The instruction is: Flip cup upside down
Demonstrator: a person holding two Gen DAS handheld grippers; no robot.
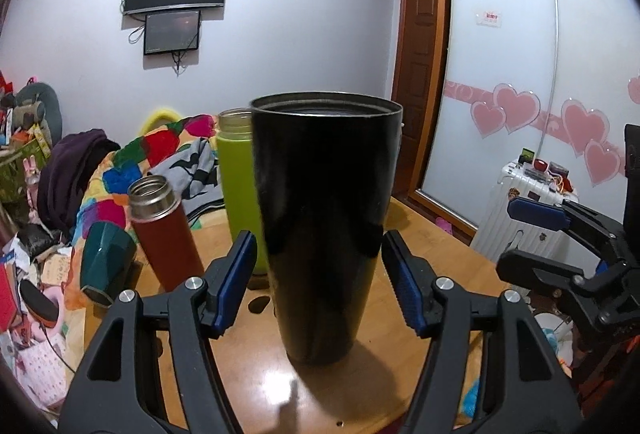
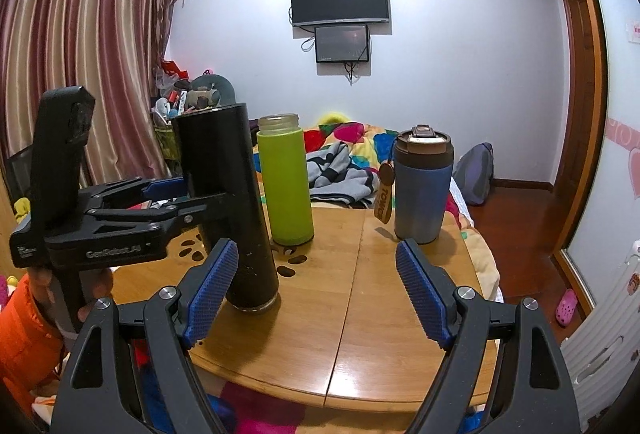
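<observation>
I have the black cup (image 1: 326, 230) standing upright on the wooden table (image 2: 400, 290), open mouth up, near the table's near-left part in the right wrist view. My left gripper (image 1: 320, 284) sits around its lower half, blue pads (image 1: 236, 282) spread on either side of it; a sliver of gap shows at each pad, so I cannot tell if they touch the wall. From the right wrist view the left gripper (image 2: 192, 193) reaches in from the left, level with the cup's (image 2: 232, 209) middle. My right gripper (image 2: 316, 294) hangs spread wide over bare table, just right of the cup, holding nothing. A green bottle (image 2: 285, 179) stands just behind the cup, a blue lidded tumbler (image 2: 422, 185) far right. In the left wrist view, a red flask (image 1: 162, 230) and a dark green cup (image 1: 105, 264) on its side sit left.
</observation>
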